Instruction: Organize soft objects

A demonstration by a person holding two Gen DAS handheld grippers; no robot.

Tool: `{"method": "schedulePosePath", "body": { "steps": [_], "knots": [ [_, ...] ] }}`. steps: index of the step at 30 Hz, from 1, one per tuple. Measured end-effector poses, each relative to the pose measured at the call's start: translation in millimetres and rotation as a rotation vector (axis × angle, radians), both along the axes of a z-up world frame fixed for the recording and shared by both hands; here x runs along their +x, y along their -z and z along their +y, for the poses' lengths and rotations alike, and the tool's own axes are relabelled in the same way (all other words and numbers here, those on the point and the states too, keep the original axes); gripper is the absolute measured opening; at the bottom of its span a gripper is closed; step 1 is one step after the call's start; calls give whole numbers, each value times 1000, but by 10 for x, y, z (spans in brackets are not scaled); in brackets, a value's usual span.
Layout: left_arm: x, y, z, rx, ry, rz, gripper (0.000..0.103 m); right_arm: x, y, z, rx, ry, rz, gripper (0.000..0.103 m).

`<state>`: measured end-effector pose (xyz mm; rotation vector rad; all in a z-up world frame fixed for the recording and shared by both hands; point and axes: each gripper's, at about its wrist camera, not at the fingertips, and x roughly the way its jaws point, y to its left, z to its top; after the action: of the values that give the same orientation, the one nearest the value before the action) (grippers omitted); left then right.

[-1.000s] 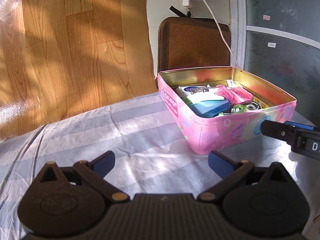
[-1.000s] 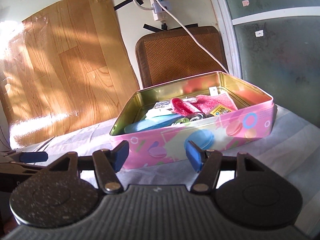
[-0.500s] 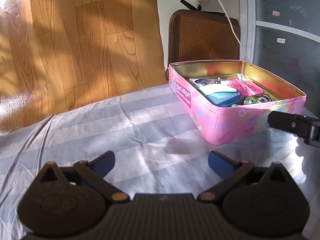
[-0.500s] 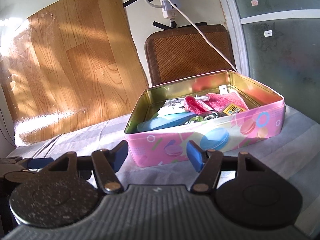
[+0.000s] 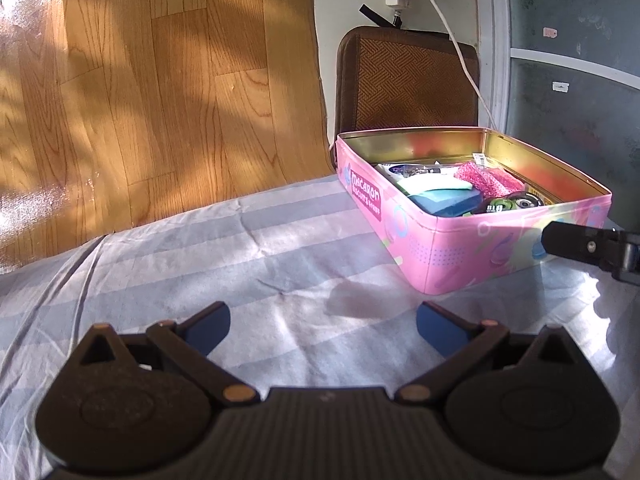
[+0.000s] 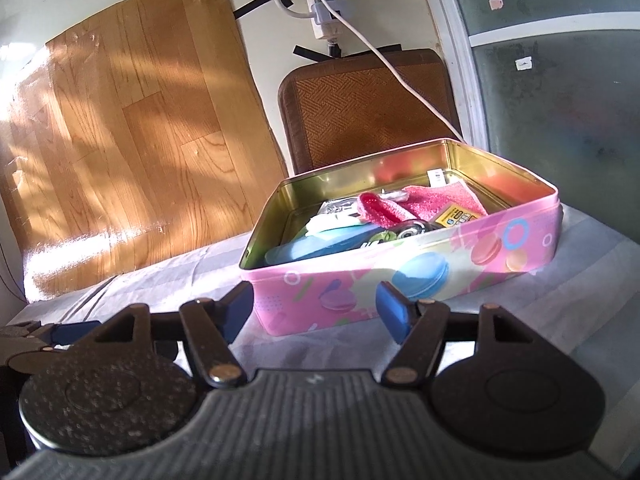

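An open pink macaron tin [image 5: 460, 256] [image 6: 400, 276] stands on the striped sheet. Inside lie a pink fuzzy cloth [image 5: 486, 178] [image 6: 436, 200], a blue item [image 5: 444, 202] [image 6: 320, 242], a white piece [image 5: 424, 182] and small dark round things [image 5: 516, 202]. My left gripper [image 5: 322, 322] is open and empty over the sheet, left of and short of the tin. My right gripper [image 6: 314, 308] is open and empty just in front of the tin's long side; one of its arms shows in the left wrist view [image 5: 588, 242].
A brown woven cushion [image 6: 368, 108] leans on the wall behind the tin. A wood-grain panel [image 5: 140, 92] stands at the left. A white cable [image 6: 392, 76] hangs from a power strip [image 6: 322, 4] to behind the tin. A glass door [image 6: 560, 92] is at the right.
Both grippers have drawn back from the tin, so it looks smaller and farther in both views. Both stay open and empty.
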<state>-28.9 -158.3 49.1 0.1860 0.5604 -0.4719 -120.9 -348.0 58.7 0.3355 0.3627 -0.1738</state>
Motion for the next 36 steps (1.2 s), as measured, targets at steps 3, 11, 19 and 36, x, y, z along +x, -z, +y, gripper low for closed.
{"method": "schedulePosePath", "body": {
  "steps": [3, 11, 19, 36],
  "knots": [
    [13, 62, 0, -8, 10, 2, 103, -9, 14, 8, -8, 15, 0, 70],
    [20, 167, 15, -43, 72, 5, 103, -39, 35, -37, 4, 55, 11, 76],
    [-18, 141, 11, -54, 99, 2, 103, -11, 60, -67, 14, 76, 29, 79],
    [7, 24, 45, -73, 60, 56, 103, 1, 76, -37, 9, 62, 36, 82]
  ]
}}
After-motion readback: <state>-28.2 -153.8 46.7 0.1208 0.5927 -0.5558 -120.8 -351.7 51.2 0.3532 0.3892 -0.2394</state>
